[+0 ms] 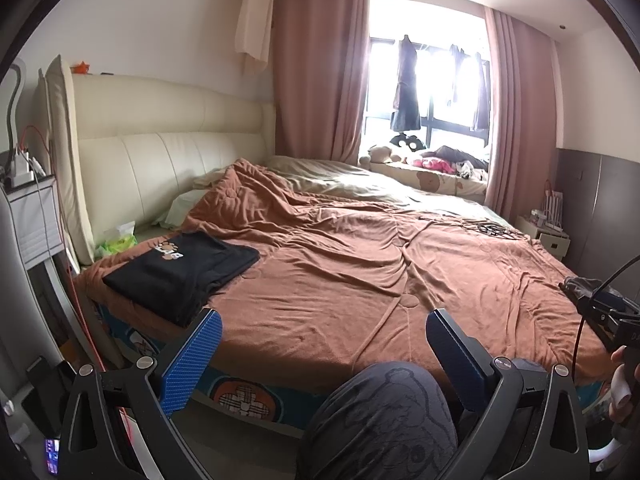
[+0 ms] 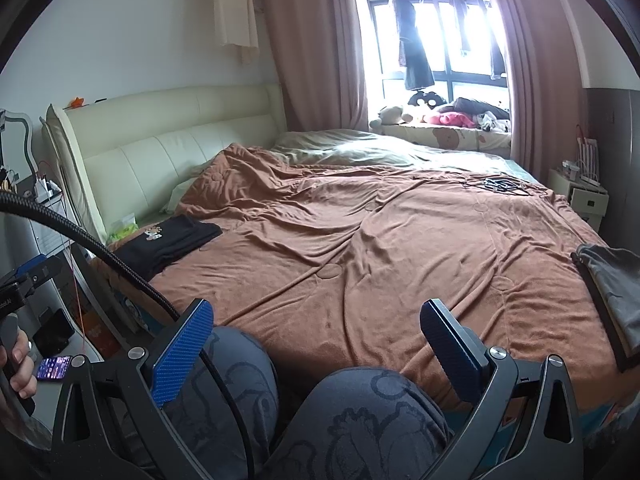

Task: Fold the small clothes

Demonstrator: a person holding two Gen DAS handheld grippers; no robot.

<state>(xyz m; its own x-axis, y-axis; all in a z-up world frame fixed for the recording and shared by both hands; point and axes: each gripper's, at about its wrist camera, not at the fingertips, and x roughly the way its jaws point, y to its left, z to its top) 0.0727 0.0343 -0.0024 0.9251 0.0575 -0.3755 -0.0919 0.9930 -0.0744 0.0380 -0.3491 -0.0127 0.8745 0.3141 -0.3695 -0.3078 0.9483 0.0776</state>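
Reaching for the next piece means going right: the grey garment (image 2: 614, 304) lies unfolded at the right edge of the bed (image 2: 360, 240), its long axis running from near edge to far, much nearer your right gripper (image 2: 316, 344) than your left gripper (image 1: 324, 344). Both sets of fingers are spread wide and hold nothing. The black shirt (image 1: 180, 268) sits folded at the left, by the headboard.

One folded black garment (image 1: 182, 270), one grey garment (image 2: 616, 292), two wide-apart grippers, one brown blanket (image 1: 360, 264).
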